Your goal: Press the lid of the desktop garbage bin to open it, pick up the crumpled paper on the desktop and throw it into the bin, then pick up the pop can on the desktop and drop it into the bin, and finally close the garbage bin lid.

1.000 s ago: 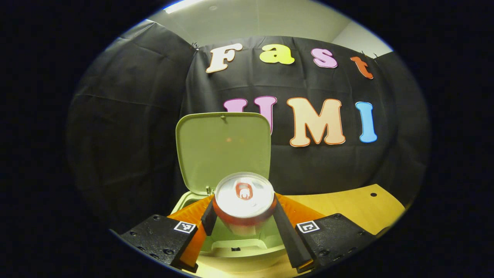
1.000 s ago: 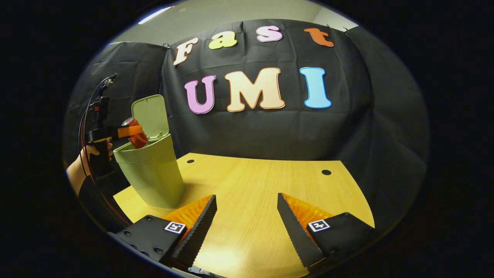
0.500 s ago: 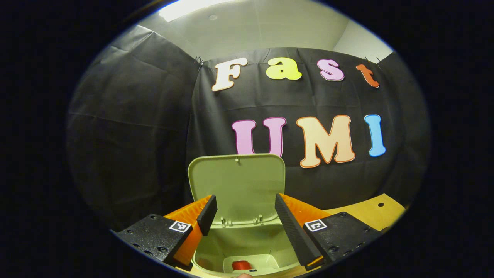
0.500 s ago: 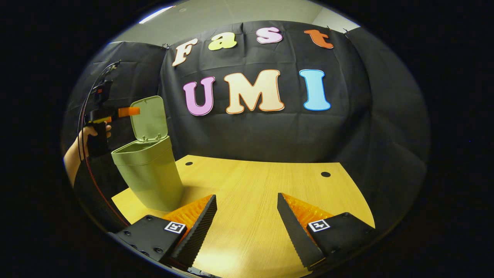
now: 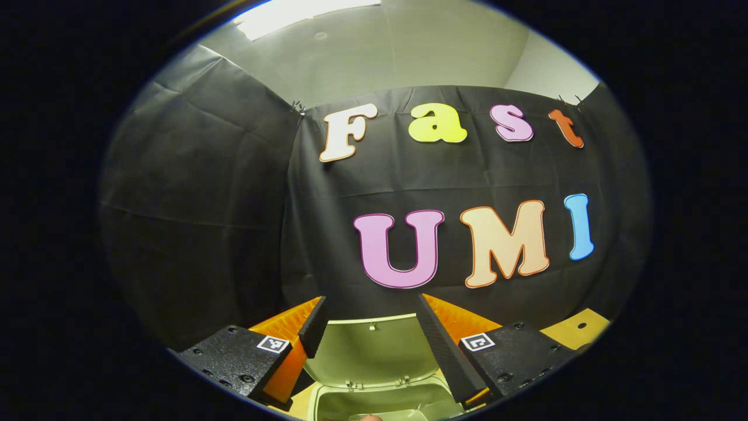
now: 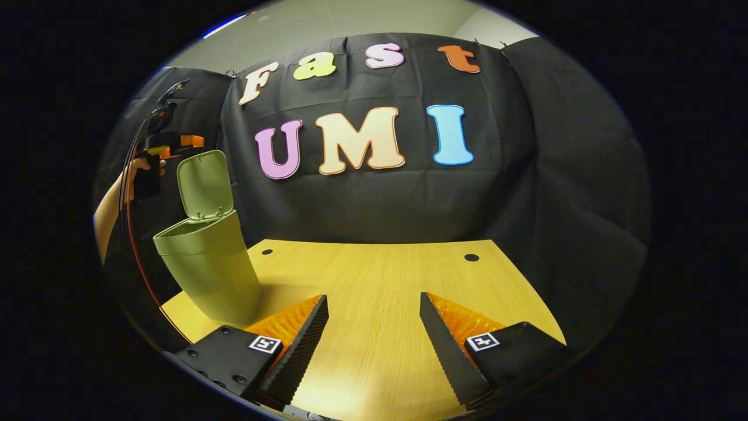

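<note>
The green desktop bin (image 6: 207,266) stands at the left end of the wooden table (image 6: 374,280), its lid (image 6: 204,184) raised upright. In the left gripper view the lid (image 5: 371,354) and the bin's open mouth (image 5: 380,403) lie low between my fingers. My left gripper (image 5: 368,313) is open and holds nothing, high above the bin; in the right gripper view the left gripper (image 6: 175,143) hangs just above the lid's top edge, held by a hand. My right gripper (image 6: 374,327) is open over the bare tabletop near its front edge. The bin's inside is hidden.
Black cloth walls close the booth behind and on both sides. Two small round holes (image 6: 471,257) mark the table's far part. A cable (image 6: 131,234) runs down from the left gripper past the bin's left side.
The left gripper opened and let the pop can fall into the bin, then rose well above the lid. The right gripper turned slightly, staying open over the table.
</note>
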The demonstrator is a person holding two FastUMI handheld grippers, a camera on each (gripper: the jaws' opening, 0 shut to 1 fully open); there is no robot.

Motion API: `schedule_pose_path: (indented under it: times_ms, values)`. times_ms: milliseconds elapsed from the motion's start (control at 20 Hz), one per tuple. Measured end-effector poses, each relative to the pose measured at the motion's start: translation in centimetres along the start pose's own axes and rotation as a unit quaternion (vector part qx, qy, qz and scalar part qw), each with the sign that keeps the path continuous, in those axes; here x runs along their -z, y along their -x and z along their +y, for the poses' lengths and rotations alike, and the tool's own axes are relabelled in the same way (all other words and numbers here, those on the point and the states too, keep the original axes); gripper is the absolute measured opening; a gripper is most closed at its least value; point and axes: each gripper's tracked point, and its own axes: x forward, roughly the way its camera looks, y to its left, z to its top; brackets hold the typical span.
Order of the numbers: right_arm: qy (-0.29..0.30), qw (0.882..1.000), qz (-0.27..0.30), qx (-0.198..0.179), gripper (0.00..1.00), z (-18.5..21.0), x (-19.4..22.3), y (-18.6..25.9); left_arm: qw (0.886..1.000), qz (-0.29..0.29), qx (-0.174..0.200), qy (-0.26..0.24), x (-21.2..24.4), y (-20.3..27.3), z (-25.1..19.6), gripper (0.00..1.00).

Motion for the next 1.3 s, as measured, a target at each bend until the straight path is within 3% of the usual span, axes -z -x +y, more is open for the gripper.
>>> schedule_pose_path:
  times_ms: [350,550,1300]
  values:
    - [-0.004,1.000,0.007,0.013,0.99,-0.5,0.8,0.5,0.999,0.052,-0.009,-0.005,1.9,-3.6,0.8,0.90]
    - [-0.010,1.000,0.013,0.011,0.99,-0.8,1.2,0.3,0.996,0.085,0.002,0.027,2.7,-3.9,0.3,0.92]
    - [0.014,0.999,0.016,-0.046,0.98,2.4,-0.5,-1.9,0.994,0.087,0.025,0.063,3.6,4.0,-1.2,0.90]
